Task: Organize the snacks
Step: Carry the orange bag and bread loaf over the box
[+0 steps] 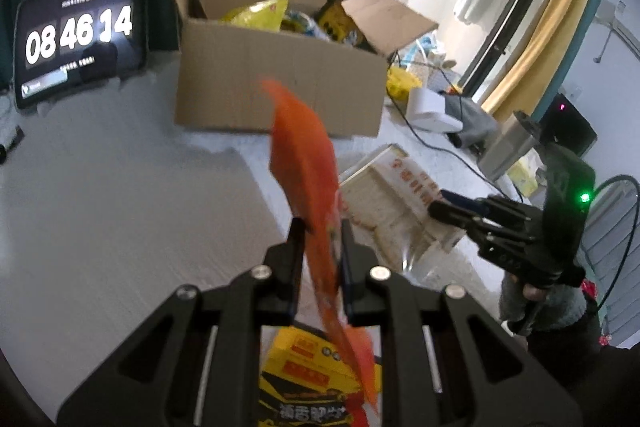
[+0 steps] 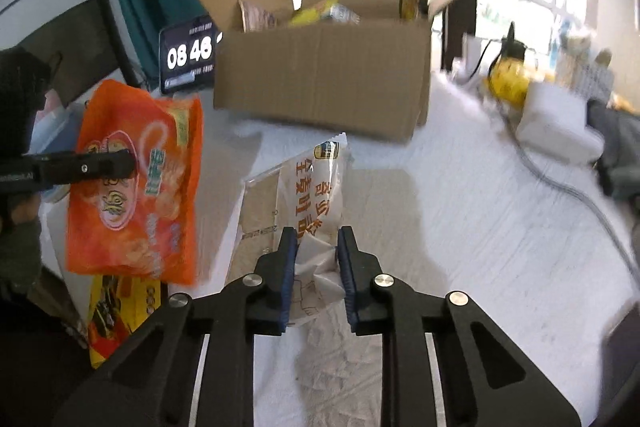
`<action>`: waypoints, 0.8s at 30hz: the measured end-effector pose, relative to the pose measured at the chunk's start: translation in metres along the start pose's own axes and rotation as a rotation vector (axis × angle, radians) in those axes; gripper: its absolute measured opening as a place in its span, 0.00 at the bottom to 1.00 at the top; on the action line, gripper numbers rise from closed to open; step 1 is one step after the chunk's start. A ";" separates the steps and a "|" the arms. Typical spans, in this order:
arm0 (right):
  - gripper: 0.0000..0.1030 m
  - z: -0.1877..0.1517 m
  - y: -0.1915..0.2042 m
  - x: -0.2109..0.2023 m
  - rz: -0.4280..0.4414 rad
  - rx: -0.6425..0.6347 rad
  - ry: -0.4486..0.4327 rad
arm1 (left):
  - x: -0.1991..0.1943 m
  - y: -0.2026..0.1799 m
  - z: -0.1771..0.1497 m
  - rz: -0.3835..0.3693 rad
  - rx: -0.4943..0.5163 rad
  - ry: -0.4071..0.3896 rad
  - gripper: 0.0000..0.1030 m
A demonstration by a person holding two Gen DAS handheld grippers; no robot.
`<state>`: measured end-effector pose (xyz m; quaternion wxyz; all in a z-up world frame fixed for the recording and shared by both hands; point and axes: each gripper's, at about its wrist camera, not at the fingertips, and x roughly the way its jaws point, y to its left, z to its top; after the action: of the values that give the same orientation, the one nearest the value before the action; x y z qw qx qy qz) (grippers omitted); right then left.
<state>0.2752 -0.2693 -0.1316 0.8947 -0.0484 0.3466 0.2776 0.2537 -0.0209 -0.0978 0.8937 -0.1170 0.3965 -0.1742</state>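
My left gripper [image 1: 319,233] is shut on an orange snack bag [image 1: 304,163], which stands edge-on above the table; the right wrist view shows the same orange snack bag [image 2: 136,183] broadside at the left, with the left gripper [image 2: 132,163] pinching it. My right gripper [image 2: 317,243] is shut on the near end of a clear-and-white bread bag [image 2: 316,187] with orange lettering, lifted off the cloth. In the left wrist view that bread bag [image 1: 396,203] lies at the right with the right gripper [image 1: 436,203] on it. An open cardboard box [image 1: 280,79] [image 2: 324,75] holding several snacks stands behind.
A yellow snack box [image 1: 304,371] [image 2: 120,311] lies near the front under the orange bag. A tablet clock [image 1: 80,35] stands left of the box. Cables, a white device [image 2: 560,131] and a yellow item [image 2: 508,79] crowd the right side. The table has a white cloth [image 1: 120,207].
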 end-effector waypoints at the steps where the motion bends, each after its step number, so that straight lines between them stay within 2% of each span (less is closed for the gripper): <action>1: 0.20 0.004 0.001 -0.003 -0.010 -0.008 -0.011 | -0.002 0.001 0.003 0.001 0.000 -0.009 0.16; 12: 0.20 0.057 -0.004 -0.034 -0.064 -0.015 -0.158 | -0.016 0.001 0.032 0.020 0.061 -0.086 0.13; 24: 0.20 0.110 -0.004 -0.055 -0.109 -0.042 -0.267 | -0.031 0.002 0.091 0.080 0.144 -0.212 0.13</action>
<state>0.3093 -0.2680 -0.0137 0.9454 -0.0487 0.2153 0.2397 0.3025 -0.0001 -0.0180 0.9429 -0.0544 0.2905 -0.1533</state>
